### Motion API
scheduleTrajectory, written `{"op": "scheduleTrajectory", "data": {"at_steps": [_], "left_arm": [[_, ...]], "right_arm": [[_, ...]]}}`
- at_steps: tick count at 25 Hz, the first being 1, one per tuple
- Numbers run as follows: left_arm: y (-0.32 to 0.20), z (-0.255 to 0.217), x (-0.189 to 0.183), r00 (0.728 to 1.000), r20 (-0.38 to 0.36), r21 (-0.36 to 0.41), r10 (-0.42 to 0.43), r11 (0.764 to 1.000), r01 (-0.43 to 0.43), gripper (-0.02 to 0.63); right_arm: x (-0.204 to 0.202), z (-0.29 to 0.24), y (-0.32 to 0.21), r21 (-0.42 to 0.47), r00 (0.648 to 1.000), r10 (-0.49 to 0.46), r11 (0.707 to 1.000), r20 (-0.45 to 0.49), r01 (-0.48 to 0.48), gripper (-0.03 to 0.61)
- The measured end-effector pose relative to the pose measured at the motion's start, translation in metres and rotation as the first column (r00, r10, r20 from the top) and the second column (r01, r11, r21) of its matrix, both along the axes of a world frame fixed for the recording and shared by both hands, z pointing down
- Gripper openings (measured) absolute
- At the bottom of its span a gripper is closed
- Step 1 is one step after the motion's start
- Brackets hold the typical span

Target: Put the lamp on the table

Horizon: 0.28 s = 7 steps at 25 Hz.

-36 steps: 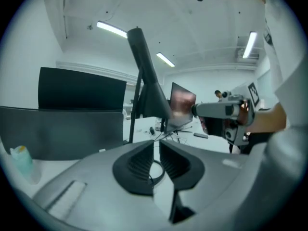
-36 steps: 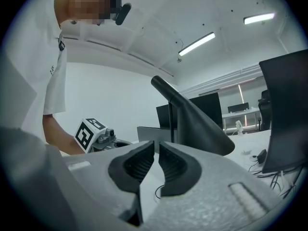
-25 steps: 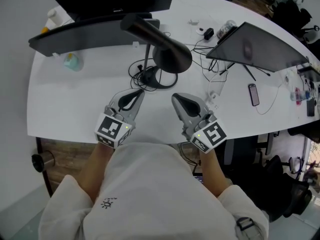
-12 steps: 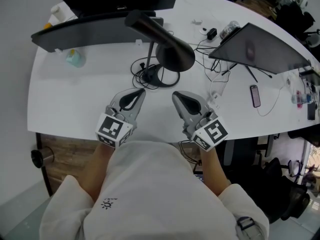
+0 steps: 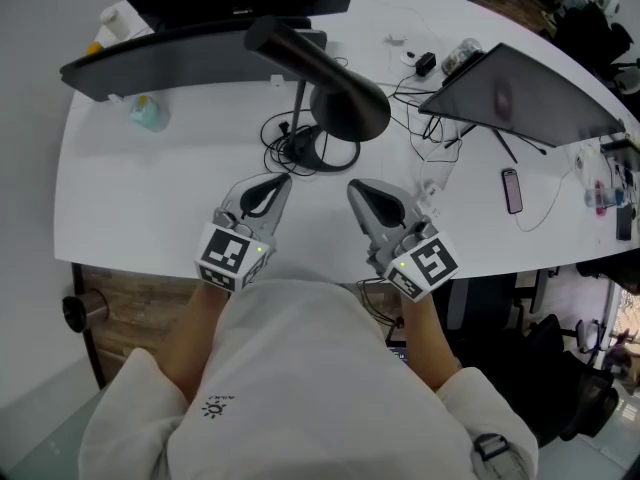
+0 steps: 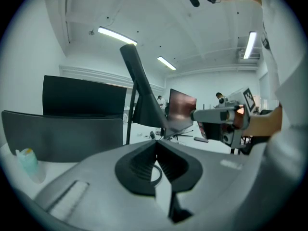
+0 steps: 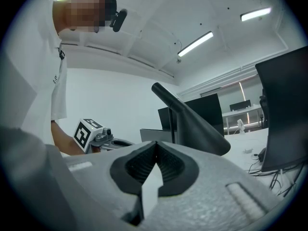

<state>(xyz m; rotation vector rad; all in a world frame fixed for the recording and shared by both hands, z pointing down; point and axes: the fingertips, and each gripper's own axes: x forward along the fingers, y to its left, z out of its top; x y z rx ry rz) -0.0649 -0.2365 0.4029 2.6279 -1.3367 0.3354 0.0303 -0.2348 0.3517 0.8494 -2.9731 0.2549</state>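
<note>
A black desk lamp (image 5: 335, 88) stands upright on the white table (image 5: 140, 198), its round base ring (image 5: 322, 153) in a tangle of cable. It also rises ahead in the left gripper view as the lamp (image 6: 139, 93) and in the right gripper view as the lamp (image 7: 192, 124). My left gripper (image 5: 272, 184) is shut and empty, its tip a short way in front of the lamp base. My right gripper (image 5: 360, 190) is shut and empty too, just right of the base. Neither touches the lamp.
A wide dark monitor (image 5: 180, 53) stands behind the lamp and a second screen (image 5: 520, 93) at the right. A pale green bottle (image 5: 146, 114) sits at the left. A phone (image 5: 513, 190), cables and small items lie at the right. The table's front edge is under my wrists.
Both grippers have barely shifted; the view has drifted slightly. The lamp stays in place.
</note>
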Motion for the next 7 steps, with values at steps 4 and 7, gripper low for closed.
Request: {"op": "scheduleTrajectory", "data": {"at_steps": [4, 7], "left_arm": [[-0.0025, 0.0, 0.0012, 1.0, -0.002, -0.002, 0.0, 1.0, 0.0, -0.006], [-0.005, -0.0013, 0.0032, 1.0, -0.008, -0.006, 0.002, 1.0, -0.002, -0.006]], "right_arm": [[0.0022, 0.0, -0.0017, 0.001, 1.0, 0.003, 1.0, 0.001, -0.003, 0.0], [0.0042, 0.0008, -0.0024, -0.003, 1.0, 0.006, 1.0, -0.001, -0.006, 0.0]]}}
